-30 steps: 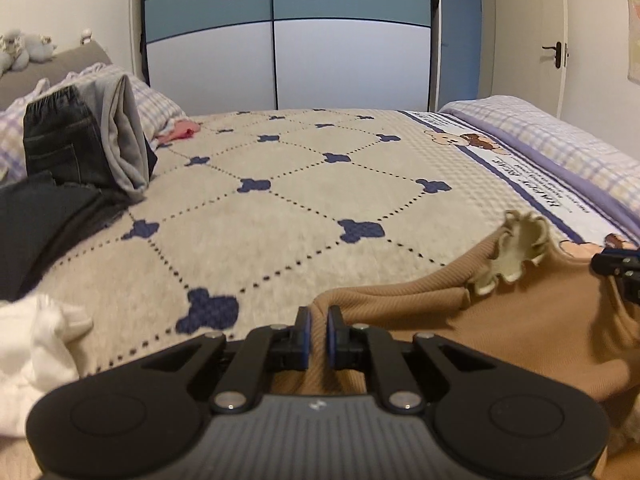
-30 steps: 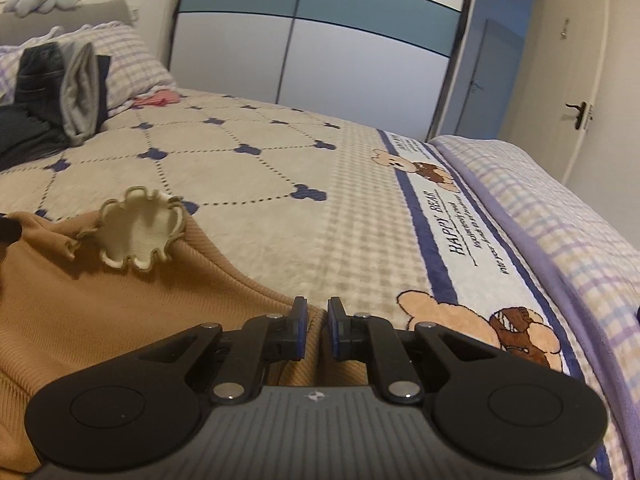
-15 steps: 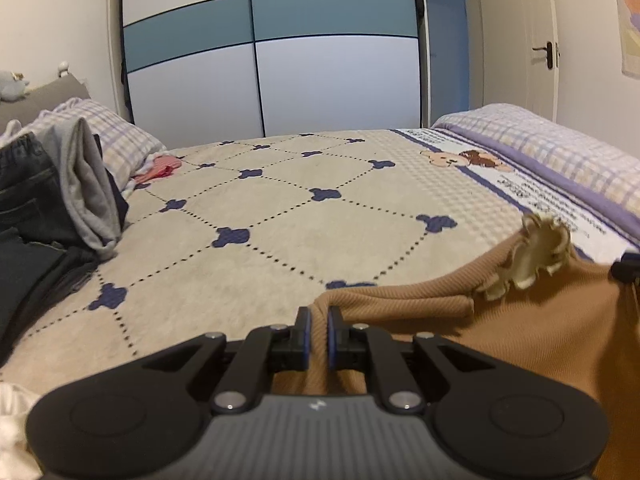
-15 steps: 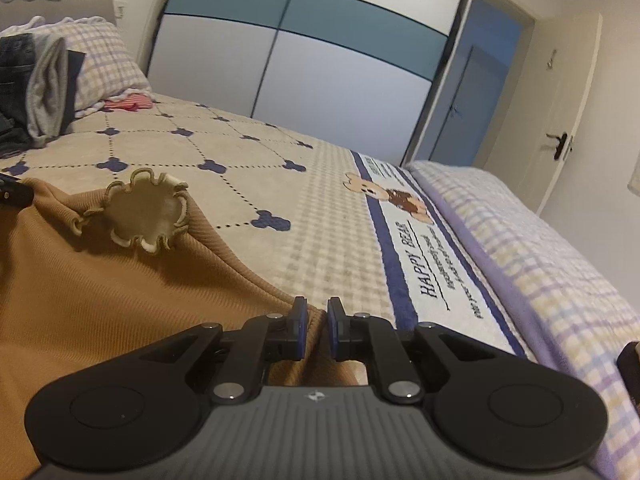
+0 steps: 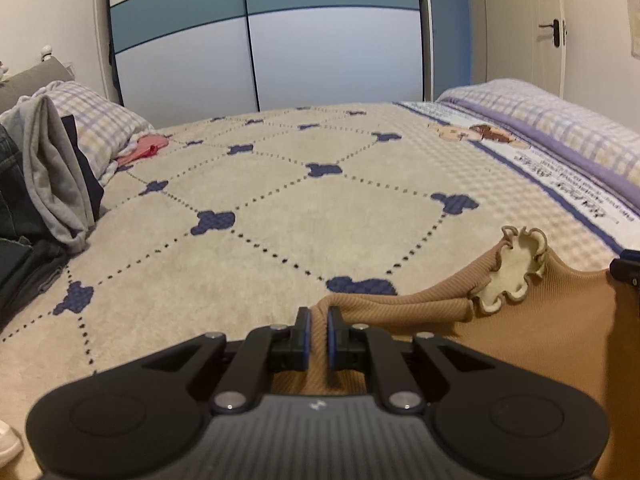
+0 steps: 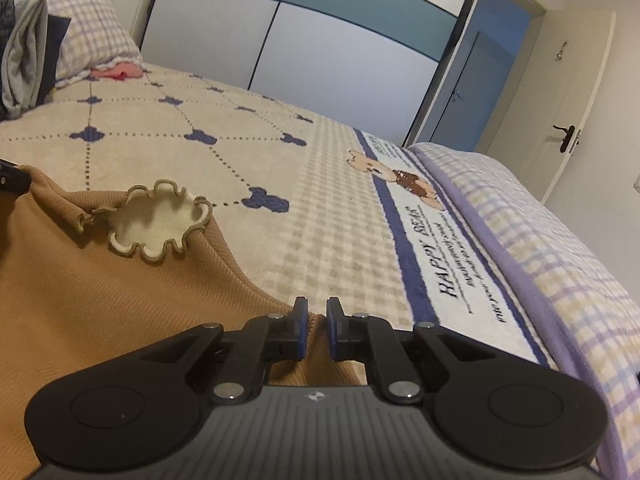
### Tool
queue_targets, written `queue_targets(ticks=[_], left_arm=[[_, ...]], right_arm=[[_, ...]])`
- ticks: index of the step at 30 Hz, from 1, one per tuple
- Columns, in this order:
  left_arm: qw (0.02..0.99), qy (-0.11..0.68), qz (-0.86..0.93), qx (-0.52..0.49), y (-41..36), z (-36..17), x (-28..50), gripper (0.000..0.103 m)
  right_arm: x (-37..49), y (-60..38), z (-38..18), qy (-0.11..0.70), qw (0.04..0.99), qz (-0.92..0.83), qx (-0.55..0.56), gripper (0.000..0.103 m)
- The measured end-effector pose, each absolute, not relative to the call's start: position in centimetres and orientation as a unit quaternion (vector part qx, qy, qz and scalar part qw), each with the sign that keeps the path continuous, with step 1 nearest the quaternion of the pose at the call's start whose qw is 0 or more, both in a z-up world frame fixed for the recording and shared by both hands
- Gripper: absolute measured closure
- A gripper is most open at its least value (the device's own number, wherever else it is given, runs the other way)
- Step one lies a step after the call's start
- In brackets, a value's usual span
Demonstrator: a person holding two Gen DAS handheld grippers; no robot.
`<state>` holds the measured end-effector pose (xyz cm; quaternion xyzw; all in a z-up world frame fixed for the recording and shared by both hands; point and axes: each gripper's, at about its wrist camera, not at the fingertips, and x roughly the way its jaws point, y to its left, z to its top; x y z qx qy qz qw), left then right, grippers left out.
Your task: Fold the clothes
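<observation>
The left gripper (image 5: 318, 322) and the right gripper (image 6: 317, 314) are each pinching an edge of the tan ribbed garment (image 6: 100, 292). It is hanging between them over the bedspread (image 5: 280, 216), its frilled collar (image 6: 158, 222) lying open.

Both wrist views low over bed (image 5: 280, 208), facing wardrobe (image 6: 320, 40); shared.

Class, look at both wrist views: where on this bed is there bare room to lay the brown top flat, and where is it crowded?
Free: the quilted middle of the bedspread, between the brown top and the wardrobe, and the checked strip beside the bear border. Crowded: the left edge, where the clothes pile leans by the pillow.
</observation>
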<state>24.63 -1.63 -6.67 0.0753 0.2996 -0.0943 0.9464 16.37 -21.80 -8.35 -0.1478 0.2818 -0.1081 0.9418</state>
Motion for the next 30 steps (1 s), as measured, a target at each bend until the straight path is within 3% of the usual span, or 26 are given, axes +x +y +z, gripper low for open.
queue_targets(ticks=[6,8,13,16,17,20,21,23,30], left_arm=[[0.941,0.317,-0.094,0.065,-1.4,-8.8,25.6,0.094],[0.941,0.318,-0.096,0.061,-1.4,-9.1,25.6,0.093],[0.940,0.323,-0.097,0.061,-1.4,-9.1,25.8,0.090],[0.939,0.325,-0.095,0.063,-1.4,-8.8,25.8,0.078],[0.939,0.325,-0.093,0.062,-1.4,-8.7,25.8,0.067],[0.937,0.333,-0.092,0.044,-1.1,-8.0,25.4,0.059],[0.937,0.336,-0.093,0.036,-1.0,-7.7,25.2,0.057],[0.936,0.339,-0.095,0.024,-0.9,-7.1,24.7,0.042],[0.932,0.351,-0.095,-0.001,-0.3,-5.1,22.4,0.032]], right_arm=[[17.5,-21.9,-9.9,0.302,0.936,-0.108,-0.146,0.094],[17.9,-22.1,-10.3,0.309,0.933,-0.114,-0.145,0.103],[18.2,-23.0,-10.8,0.326,0.931,-0.114,-0.114,0.103],[18.1,-22.6,-10.5,0.325,0.931,-0.111,-0.123,0.102],[18.1,-22.5,-10.4,0.326,0.931,-0.109,-0.125,0.099],[17.7,-22.6,-9.6,0.329,0.931,-0.103,-0.121,0.092],[17.4,-22.6,-9.3,0.329,0.931,-0.101,-0.117,0.086],[16.8,-22.7,-8.7,0.328,0.933,-0.098,-0.113,0.075],[14.2,-22.7,-6.7,0.329,0.933,-0.095,-0.106,0.067]])
